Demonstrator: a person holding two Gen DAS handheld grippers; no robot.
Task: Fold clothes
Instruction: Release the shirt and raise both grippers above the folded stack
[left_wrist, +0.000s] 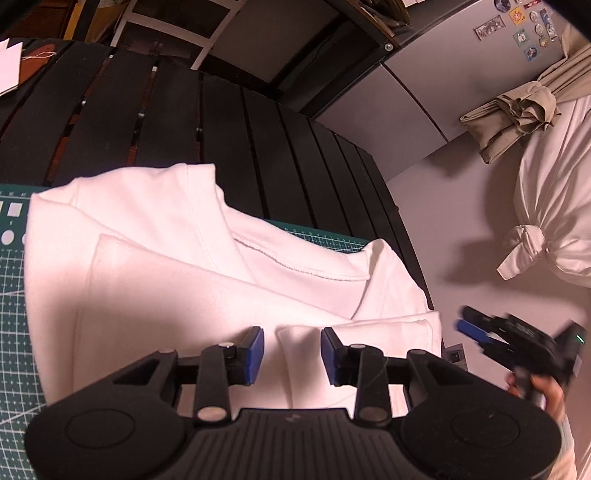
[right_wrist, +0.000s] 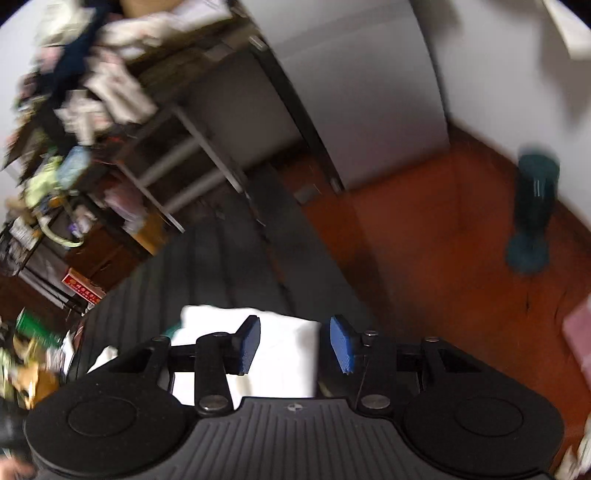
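the dark slatted table (left_wrist: 229, 122) fills the far part of the left wrist view, with a green cutting mat (left_wrist: 14, 302) laid over its near part. on the mat lies the white garment (left_wrist: 155, 258), partly folded: its layers overlap, a stitched hem runs across the middle, and its right side reaches the table's right edge. to the right, a tied white bundle (left_wrist: 550, 221) rests against the wall, below a knotted beige cloth (left_wrist: 517, 110).

the left gripper (left_wrist: 292, 349) hangs low over the garment's near edge, jaws apart, a small raised fold of white cloth in the gap between the blue pads (left_wrist: 255, 354); the pads do not press on it.

the right gripper (left_wrist: 476, 328) sits off the table's right edge, held in a hand (left_wrist: 546, 395), blurred. in its own view the right gripper (right_wrist: 295, 341) has its jaws apart with nothing gripped; the garment (right_wrist: 280, 354) shows below them, on the table (right_wrist: 236, 266), beside red-brown floor (right_wrist: 424, 258).
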